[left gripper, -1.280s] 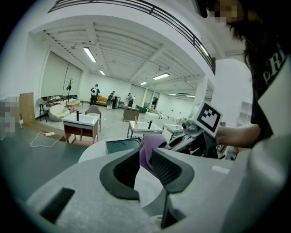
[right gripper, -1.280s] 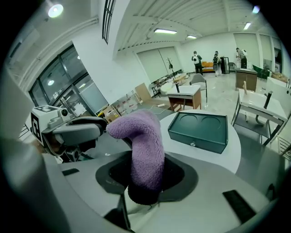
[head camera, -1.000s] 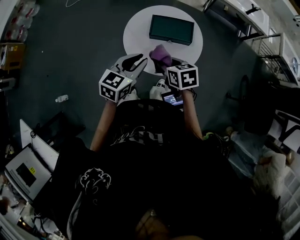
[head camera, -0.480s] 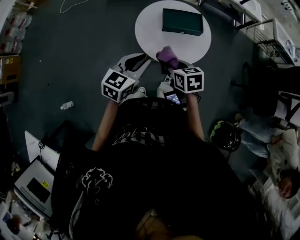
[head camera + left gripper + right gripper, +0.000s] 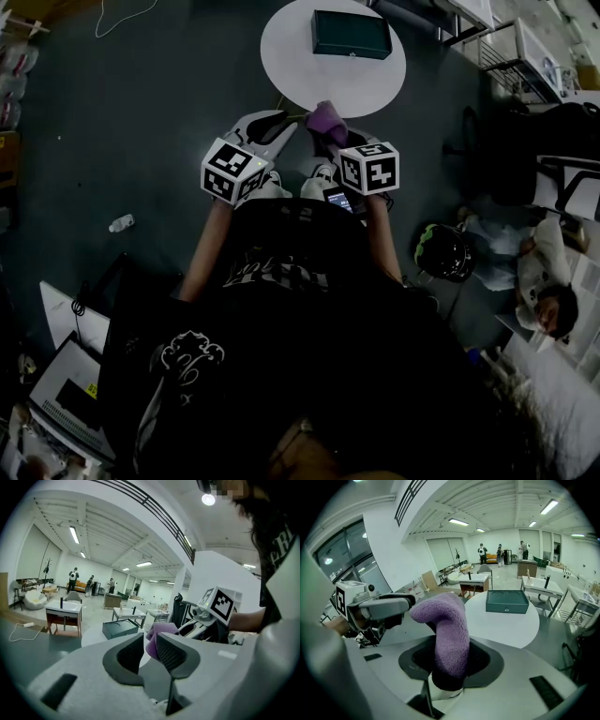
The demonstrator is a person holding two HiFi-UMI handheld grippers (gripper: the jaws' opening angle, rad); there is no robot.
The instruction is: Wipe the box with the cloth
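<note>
Higher in the head view than 1 s ago, the box (image 5: 352, 34) lies on the round surface (image 5: 291, 66), well ahead. Right tool (image 5: 450, 663) clamps the cloth (image 5: 447, 620) upright, seemingly ready to wipe; left tool (image 5: 149, 649) is empty, jaws narrowly apart.

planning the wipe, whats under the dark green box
The flat dark green rectangular box rests on the round white table. The tabletop directly beneath it is covered, so anything there cannot be seen.
</note>
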